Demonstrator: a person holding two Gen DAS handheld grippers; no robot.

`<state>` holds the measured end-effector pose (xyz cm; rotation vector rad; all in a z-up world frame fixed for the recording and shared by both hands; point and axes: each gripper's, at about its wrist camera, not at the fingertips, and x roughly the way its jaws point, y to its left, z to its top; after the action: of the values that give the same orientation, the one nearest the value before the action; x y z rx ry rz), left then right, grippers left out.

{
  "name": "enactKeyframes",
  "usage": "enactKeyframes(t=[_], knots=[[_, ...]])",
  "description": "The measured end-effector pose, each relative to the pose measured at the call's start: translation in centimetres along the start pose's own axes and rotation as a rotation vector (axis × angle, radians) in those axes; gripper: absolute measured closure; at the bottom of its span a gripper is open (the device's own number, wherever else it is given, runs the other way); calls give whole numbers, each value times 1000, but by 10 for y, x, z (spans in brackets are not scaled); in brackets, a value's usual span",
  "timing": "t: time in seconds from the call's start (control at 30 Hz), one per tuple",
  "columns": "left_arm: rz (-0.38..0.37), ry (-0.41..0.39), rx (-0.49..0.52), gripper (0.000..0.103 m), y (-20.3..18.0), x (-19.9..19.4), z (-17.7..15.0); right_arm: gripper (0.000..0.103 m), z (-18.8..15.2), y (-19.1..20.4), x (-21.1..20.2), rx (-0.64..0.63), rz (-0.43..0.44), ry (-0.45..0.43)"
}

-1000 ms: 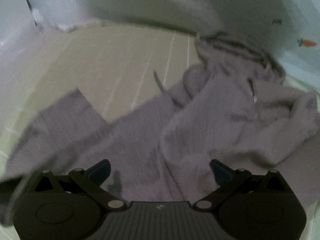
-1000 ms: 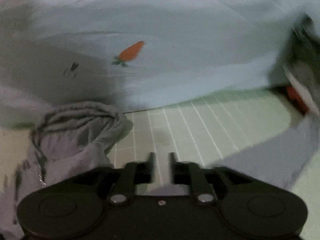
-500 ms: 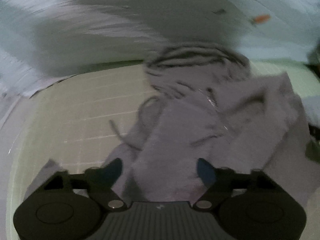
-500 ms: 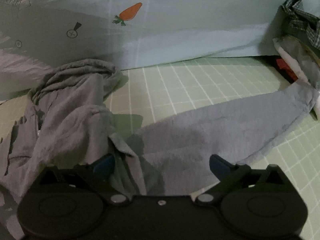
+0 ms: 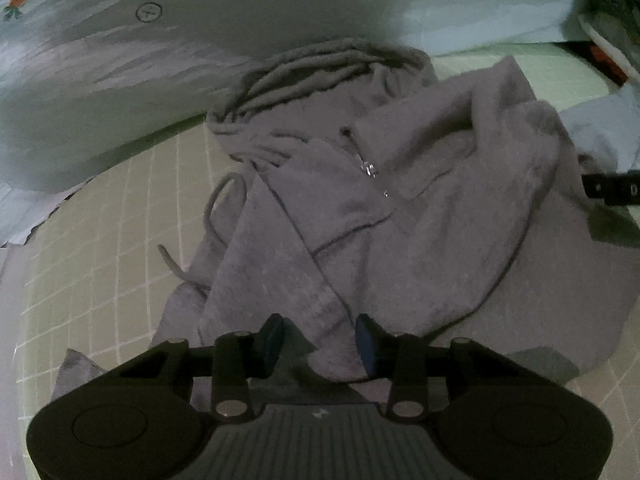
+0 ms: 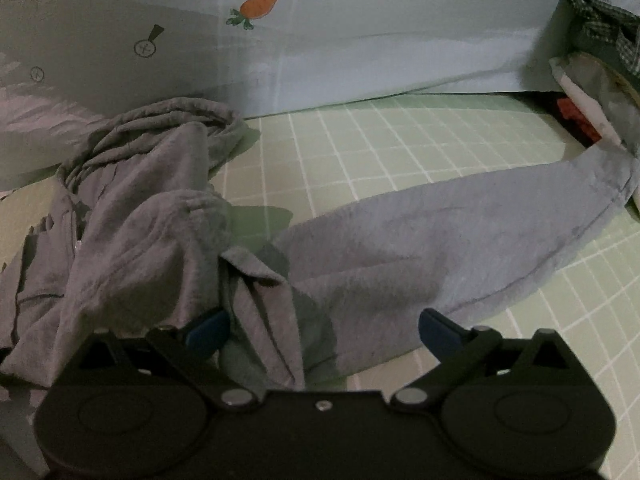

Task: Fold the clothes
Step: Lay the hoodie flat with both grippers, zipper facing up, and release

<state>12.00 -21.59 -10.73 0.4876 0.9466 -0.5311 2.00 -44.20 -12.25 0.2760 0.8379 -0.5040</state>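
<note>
Grey hoodie (image 5: 400, 216) lay crumpled on the gridded surface (image 6: 400, 140). Left gripper (image 5: 318, 340) had swung in, jaws closing around a fabric ridge. Right gripper (image 6: 324, 326) jaws had sprung wide, gripping nothing; a fold-corner grasp appeared to be underway.

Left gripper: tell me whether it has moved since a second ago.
Yes. The left gripper has swung toward the grey zip hoodie's bunched hood; the carrot-print sheet behind now looms nearer.

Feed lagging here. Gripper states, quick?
Left gripper: closing around a hoodie fold, not yet clamped.
Right gripper: wide open, empty.
</note>
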Motion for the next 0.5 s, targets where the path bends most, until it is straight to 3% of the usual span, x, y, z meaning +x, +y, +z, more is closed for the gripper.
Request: enactKeyframes(t=[0.07,0.1,0.2,0.3,0.4,0.5], knots=[[-9,-2,-28,67,3,2,-1,1,0,0,1,-1,-1,4],[-23,-4,-57,81,7,1,-1,1,0,0,1,-1,-1,6],[-51,-22,-117,102,21,-5,3,1,-1,0,1,-3,-2,11],[-72,-71,-194,102,44,-21,8,1,-2,0,1,-8,-5,13],[-47,-155,-346,102,85,-44,15,1,-2,0,1,-11,-6,14],[75,-230,-527,103,133,-56,15,1,-2,1,1,-19,-9,14]])
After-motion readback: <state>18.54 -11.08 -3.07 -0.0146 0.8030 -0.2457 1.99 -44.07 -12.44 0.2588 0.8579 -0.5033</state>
